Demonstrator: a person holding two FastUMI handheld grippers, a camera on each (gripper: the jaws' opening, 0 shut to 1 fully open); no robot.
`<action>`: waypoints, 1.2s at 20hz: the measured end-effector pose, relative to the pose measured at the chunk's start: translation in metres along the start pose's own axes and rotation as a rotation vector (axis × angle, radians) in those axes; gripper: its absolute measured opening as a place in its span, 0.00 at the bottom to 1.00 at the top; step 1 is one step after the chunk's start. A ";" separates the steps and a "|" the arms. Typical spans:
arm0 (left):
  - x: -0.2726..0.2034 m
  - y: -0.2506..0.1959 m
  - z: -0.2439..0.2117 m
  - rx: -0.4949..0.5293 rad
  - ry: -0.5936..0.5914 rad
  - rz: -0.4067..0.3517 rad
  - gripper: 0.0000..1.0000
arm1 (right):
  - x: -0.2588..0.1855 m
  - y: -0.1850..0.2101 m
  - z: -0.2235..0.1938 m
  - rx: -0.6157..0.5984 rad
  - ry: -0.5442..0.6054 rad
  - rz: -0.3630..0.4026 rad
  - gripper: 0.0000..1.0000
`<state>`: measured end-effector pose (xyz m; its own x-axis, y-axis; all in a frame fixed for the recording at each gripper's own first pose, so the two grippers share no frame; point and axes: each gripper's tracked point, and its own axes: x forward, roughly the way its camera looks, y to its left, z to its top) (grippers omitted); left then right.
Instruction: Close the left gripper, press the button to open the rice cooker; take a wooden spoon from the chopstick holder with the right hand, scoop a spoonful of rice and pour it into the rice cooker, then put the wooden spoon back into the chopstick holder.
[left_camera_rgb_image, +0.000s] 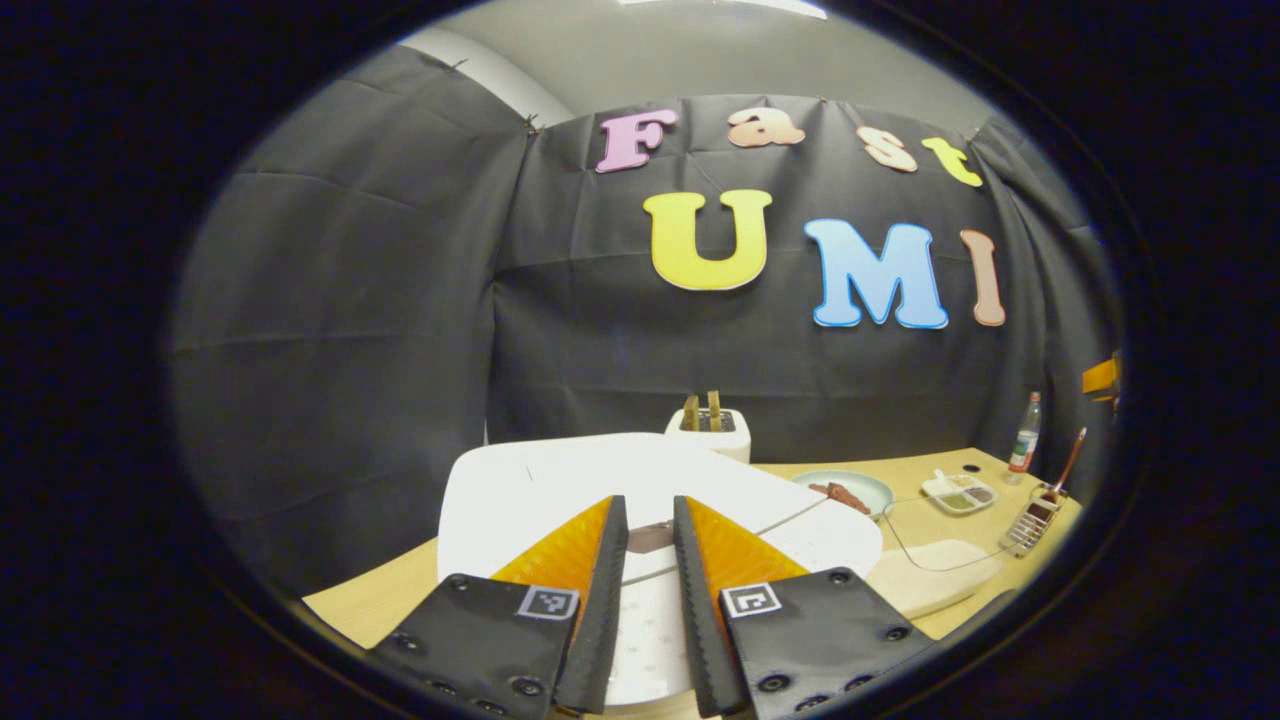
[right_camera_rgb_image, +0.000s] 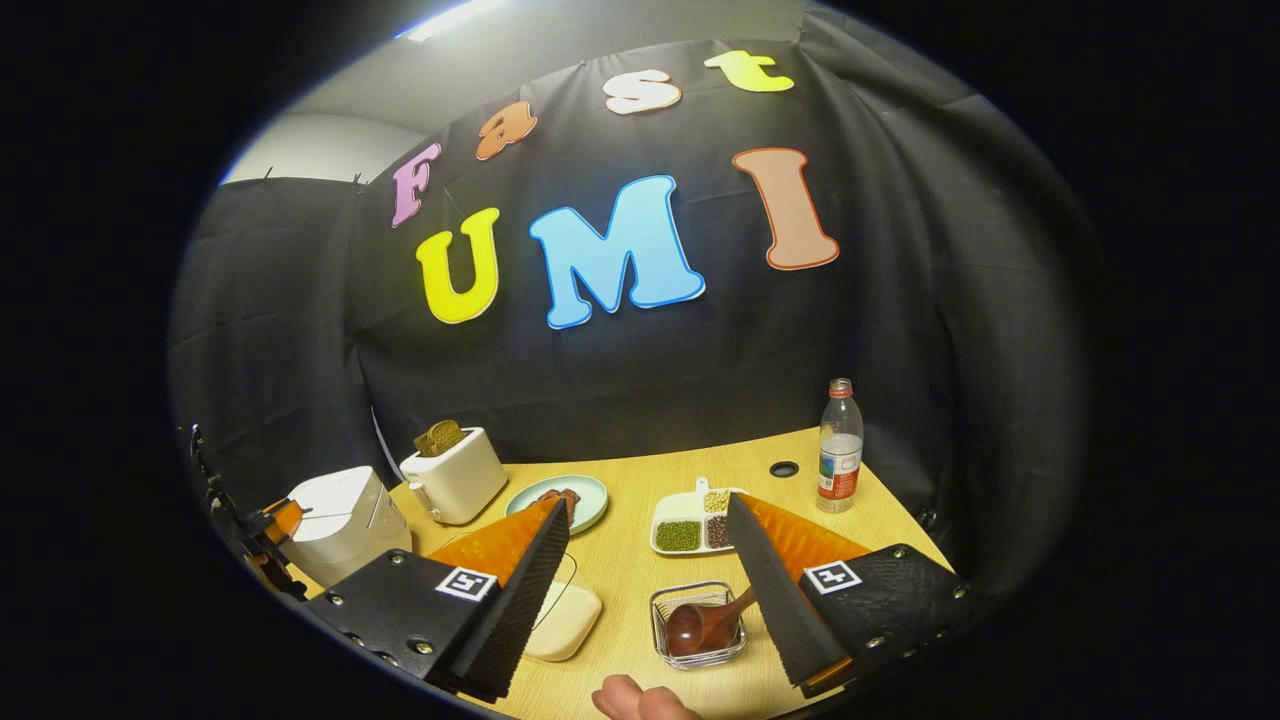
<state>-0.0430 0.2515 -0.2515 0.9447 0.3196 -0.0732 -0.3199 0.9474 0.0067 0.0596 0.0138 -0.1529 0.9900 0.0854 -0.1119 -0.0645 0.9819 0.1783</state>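
Wooden spoon (right_camera_rgb_image: 706, 618): light, stiff, lying bowl-down in the wire chopstick holder (right_camera_rgb_image: 698, 625) on the tabletop (right_camera_rgb_image: 640, 570).
Take it by the handle; your right gripper (right_camera_rgb_image: 650, 590) hangs wide open above, while your left gripper (left_camera_rgb_image: 650, 560), fingers nearly closed, hovers over the white rice cooker (left_camera_rgb_image: 560, 480).

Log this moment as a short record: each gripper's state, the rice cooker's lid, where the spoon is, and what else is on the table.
left gripper: nearly shut, over the rice cooker, holding nothing
right gripper: open, above the table, holding nothing
rice cooker lid: closed
wooden spoon: in the chopstick holder, bowl end down
step: button not yet pressed
also there: toaster, plate, divided dish of beans, bottle
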 end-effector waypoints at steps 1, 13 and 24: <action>-0.001 0.000 -0.002 -0.003 0.012 -0.009 0.45 | 0.000 0.001 0.000 0.003 0.001 0.003 0.96; -0.024 0.009 0.019 0.016 -0.059 -0.029 0.72 | 0.004 0.020 0.004 -0.025 -0.011 0.041 0.96; -0.042 -0.050 0.176 -0.083 -0.234 -0.109 0.99 | 0.019 0.038 0.076 -0.114 -0.094 0.030 0.96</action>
<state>-0.0543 0.1935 -0.0731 0.9617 0.2201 0.1632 -0.2110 0.9749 -0.0712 0.0858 0.0400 -0.0740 0.9945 0.1039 -0.0147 -0.1027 0.9924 0.0672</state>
